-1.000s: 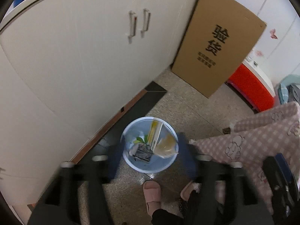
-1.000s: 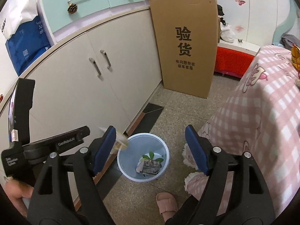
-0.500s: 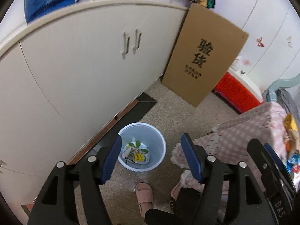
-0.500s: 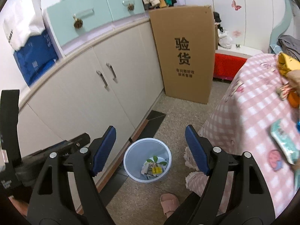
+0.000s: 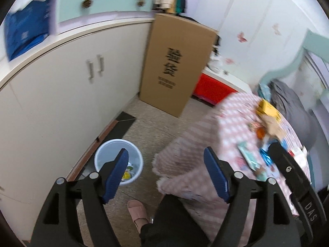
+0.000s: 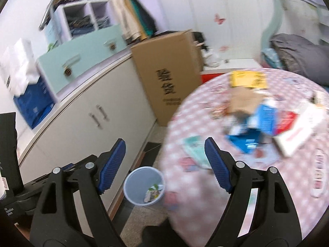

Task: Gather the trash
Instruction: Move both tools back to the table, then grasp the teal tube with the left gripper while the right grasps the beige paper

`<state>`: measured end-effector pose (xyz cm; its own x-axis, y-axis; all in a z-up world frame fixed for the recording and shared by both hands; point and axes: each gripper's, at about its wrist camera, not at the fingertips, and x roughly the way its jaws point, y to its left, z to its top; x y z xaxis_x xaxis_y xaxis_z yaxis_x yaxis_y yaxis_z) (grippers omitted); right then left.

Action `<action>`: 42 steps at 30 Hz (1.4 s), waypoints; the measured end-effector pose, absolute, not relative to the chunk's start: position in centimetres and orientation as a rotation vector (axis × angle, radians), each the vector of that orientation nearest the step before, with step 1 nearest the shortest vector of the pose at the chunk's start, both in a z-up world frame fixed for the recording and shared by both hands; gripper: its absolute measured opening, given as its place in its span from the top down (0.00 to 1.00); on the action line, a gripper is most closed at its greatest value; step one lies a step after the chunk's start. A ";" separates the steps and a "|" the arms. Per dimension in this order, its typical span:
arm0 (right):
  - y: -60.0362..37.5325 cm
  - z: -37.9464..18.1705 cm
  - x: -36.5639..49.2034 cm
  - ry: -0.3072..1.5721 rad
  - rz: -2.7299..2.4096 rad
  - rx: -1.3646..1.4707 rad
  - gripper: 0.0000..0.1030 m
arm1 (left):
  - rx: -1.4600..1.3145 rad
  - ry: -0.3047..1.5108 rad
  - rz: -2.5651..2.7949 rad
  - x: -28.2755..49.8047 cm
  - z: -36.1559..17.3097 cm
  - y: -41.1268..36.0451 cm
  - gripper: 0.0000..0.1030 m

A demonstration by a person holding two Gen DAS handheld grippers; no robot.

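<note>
Left claw (image 5: 165,175) opening, empty; right claw (image 6: 164,164) opening, empty; bin (image 6: 144,185) at six o'clock of the surface (image 6: 257,164), handy for wrappers (image 6: 246,127).

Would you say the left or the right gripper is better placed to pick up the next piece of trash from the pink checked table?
Probably the right gripper: it is empty, and its view faces the table's litter, with the teal packet near its fingers. The left gripper, jaws opening and empty, points towards the bin and floor.
</note>
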<state>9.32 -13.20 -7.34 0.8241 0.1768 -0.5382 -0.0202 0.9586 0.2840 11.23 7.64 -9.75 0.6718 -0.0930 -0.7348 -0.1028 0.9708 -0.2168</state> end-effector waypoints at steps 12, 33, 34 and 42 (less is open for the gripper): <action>-25.3 -9.5 5.5 0.606 -0.096 0.389 0.23 | -0.086 0.958 -0.145 12.0 -11.1 -7.0 0.28; -26.1 -9.0 7.1 0.614 -0.095 0.264 0.23 | -0.083 0.954 -0.200 14.8 -12.8 -8.6 0.82; -25.9 -8.7 7.5 0.611 -0.089 0.250 0.23 | -0.090 0.939 -0.193 15.1 -12.5 -8.2 0.82; -22.4 -7.7 14.8 0.664 -0.010 0.116 0.23 | -0.117 0.849 -0.132 17.5 -9.4 -5.6 0.81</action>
<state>14.77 -22.38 -7.69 0.7876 0.0278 -0.6155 0.0464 0.9935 0.1042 17.52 -5.56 -9.40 0.6535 -0.1626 -0.7393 0.0696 0.9854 -0.1551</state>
